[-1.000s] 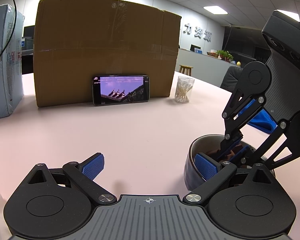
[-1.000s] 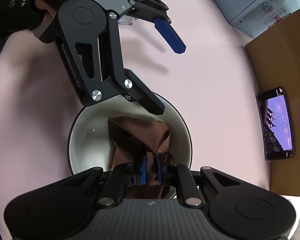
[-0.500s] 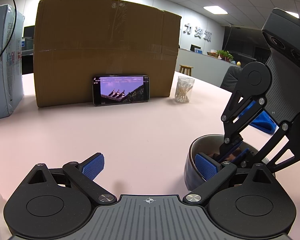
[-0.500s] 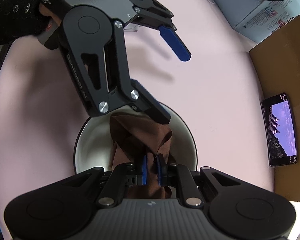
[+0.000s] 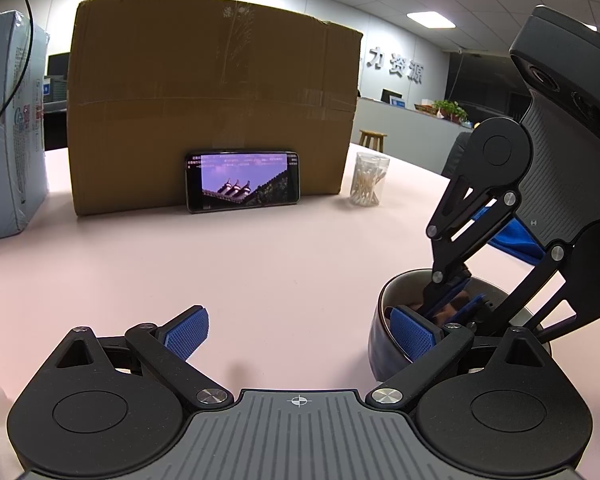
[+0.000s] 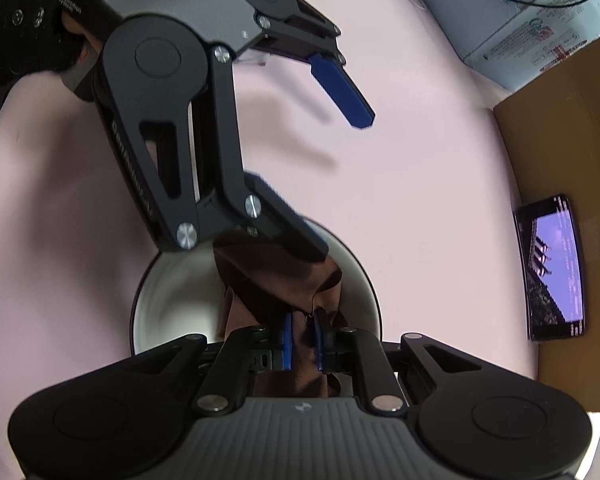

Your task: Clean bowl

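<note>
Left wrist view: the left tool (image 5: pixel 304 334) is spread wide. One blue pad hangs over bare pink counter (image 5: pixel 220 264), the other is at the rim of the one bowl (image 5: pixel 384 344), on its inner side as far as I can tell. Most of the bowl is hidden behind the right tool's linkage. Past the bowl, one phone (image 5: pixel 243 181) leans on one brown box (image 5: pixel 212 100), with a jar of swabs (image 5: pixel 366 179) near it.

Right wrist view: the right tool (image 6: pixel 303 338) is pinched tight on a brown cloth (image 6: pixel 276 280) inside the bowl (image 6: pixel 168 300). The left tool covers the bowl's far rim. The phone sits off right of the bowl, the box cut off by the frame.
</note>
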`<action>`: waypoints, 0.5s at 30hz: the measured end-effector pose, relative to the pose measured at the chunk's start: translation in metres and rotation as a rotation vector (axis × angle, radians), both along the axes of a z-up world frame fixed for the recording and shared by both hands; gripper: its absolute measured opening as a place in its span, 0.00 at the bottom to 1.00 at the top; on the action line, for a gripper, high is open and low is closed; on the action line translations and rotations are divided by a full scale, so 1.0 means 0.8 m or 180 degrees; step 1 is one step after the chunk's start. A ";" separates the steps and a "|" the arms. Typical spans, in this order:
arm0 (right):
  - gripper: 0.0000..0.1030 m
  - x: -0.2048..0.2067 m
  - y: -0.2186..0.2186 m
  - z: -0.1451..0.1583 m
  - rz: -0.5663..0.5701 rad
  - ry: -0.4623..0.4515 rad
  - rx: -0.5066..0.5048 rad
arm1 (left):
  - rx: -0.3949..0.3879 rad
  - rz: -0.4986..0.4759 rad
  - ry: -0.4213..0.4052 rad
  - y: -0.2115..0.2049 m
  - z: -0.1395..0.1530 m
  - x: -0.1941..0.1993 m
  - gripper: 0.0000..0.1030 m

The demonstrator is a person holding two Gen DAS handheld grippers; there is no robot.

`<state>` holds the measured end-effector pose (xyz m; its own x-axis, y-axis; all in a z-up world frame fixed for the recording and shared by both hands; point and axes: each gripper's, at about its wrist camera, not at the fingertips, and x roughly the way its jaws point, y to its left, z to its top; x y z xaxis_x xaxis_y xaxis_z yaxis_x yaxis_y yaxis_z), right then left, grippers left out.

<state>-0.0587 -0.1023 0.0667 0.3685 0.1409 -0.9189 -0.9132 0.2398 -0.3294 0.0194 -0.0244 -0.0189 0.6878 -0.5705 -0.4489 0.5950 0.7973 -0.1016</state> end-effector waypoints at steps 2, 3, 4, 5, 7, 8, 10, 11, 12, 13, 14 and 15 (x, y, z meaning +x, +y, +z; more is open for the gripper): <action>0.13 -0.001 0.001 0.000 0.0016 0.0009 0.0012 | -0.0002 0.0000 -0.0009 0.000 0.000 0.000 0.96; 0.13 0.000 0.002 0.000 0.0020 0.0023 0.0016 | -0.0005 0.0001 -0.0013 0.001 0.000 -0.001 0.96; 0.13 -0.001 0.003 0.000 0.0022 0.0041 0.0019 | -0.0008 0.0002 -0.0016 0.001 0.001 0.000 0.96; 0.13 -0.003 0.002 0.001 0.0017 0.0060 0.0015 | -0.0009 0.0003 -0.0018 0.001 0.001 0.000 0.96; 0.13 -0.002 -0.001 0.004 -0.0002 0.0080 -0.0003 | -0.0007 0.0004 -0.0018 0.001 0.001 0.000 0.96; 0.13 -0.001 -0.003 0.004 -0.0023 0.0085 -0.0021 | -0.0006 0.0005 -0.0018 0.001 0.001 0.000 0.96; 0.13 0.011 -0.001 -0.001 -0.0057 0.0060 -0.0075 | -0.0005 0.0006 -0.0019 0.001 0.001 0.000 0.96; 0.13 0.018 0.001 -0.004 -0.0078 0.0036 -0.0111 | -0.0005 0.0006 -0.0019 0.001 0.001 0.000 0.96; 0.13 0.023 0.003 -0.006 -0.0091 0.0018 -0.0127 | -0.0005 0.0007 -0.0020 0.001 0.001 0.000 0.96; 0.13 0.024 0.003 -0.006 -0.0095 0.0013 -0.0127 | -0.0005 0.0007 -0.0021 0.002 0.001 0.000 0.96; 0.13 0.024 0.003 -0.006 -0.0093 0.0010 -0.0121 | -0.0005 0.0008 -0.0022 0.002 0.001 0.000 0.96; 0.13 0.024 0.004 -0.007 -0.0088 0.0001 -0.0117 | -0.0006 0.0006 -0.0024 0.001 0.002 -0.001 0.96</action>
<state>-0.0394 -0.0989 0.0613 0.3714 0.0968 -0.9234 -0.9066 0.2525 -0.3381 0.0188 -0.0232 -0.0177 0.6923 -0.5700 -0.4425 0.5943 0.7982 -0.0984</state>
